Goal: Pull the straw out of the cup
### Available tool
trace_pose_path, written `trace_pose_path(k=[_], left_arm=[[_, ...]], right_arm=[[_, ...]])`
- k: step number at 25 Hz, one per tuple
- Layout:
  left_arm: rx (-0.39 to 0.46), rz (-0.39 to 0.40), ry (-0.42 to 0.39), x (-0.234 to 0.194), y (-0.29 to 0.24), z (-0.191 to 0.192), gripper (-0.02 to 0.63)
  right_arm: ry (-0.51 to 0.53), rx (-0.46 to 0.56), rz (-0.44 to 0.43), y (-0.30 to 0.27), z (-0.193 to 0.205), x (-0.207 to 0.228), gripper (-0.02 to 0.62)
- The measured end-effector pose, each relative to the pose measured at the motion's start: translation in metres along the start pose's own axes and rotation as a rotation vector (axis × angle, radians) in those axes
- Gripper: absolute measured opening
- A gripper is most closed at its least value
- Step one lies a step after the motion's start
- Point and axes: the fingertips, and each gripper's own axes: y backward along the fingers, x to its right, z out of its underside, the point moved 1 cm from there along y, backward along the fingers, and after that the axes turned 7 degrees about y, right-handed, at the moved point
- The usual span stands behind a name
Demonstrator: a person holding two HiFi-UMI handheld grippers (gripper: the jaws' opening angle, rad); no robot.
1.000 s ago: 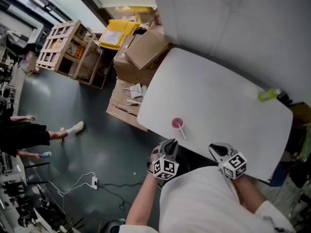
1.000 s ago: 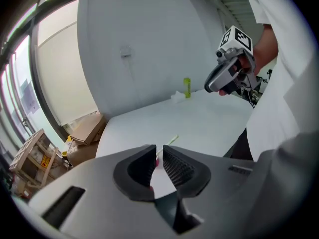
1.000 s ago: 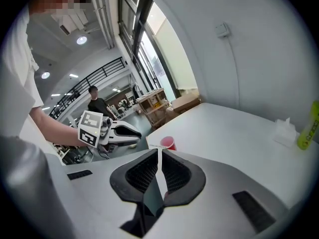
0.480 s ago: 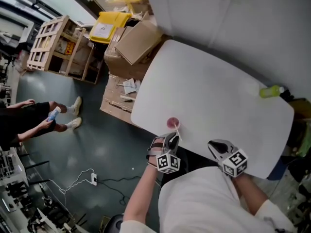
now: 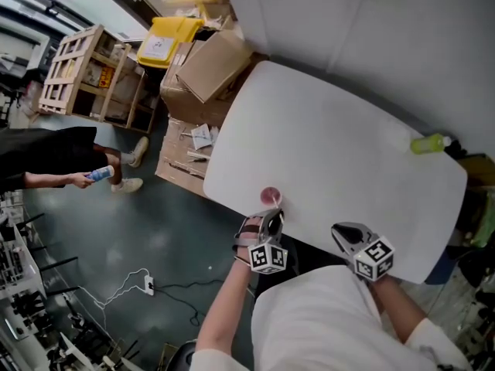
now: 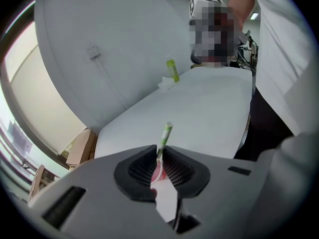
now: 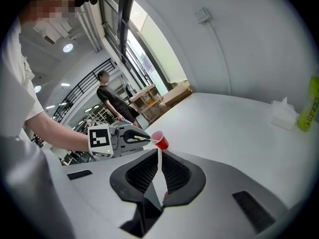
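Now, straw (image 6: pixel 167 131) between closing left tongs (image 6: pixel 160 152), cup (image 5: pixel 270 197) below

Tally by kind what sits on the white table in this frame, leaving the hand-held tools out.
Red cup: 1
Straw: 1
Green bottle: 1
White tissue-like item: 1
Total: 4
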Motion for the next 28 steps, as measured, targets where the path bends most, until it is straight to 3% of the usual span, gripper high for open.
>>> trace_pose_path(k=[14,28], left_arm=[[0.038,-0.092,0.087,-0.024,0.017,-0.019,0.028],[0.138,-0.136,0.144,-0.027,0.07,-0.035,0.026]], right_arm=[[0.029,0.039,-0.012,0.003,-0.004,-0.001,0.048],[0.076,0.08,0.008,0.01,-0.002,-0.041,0.048]])
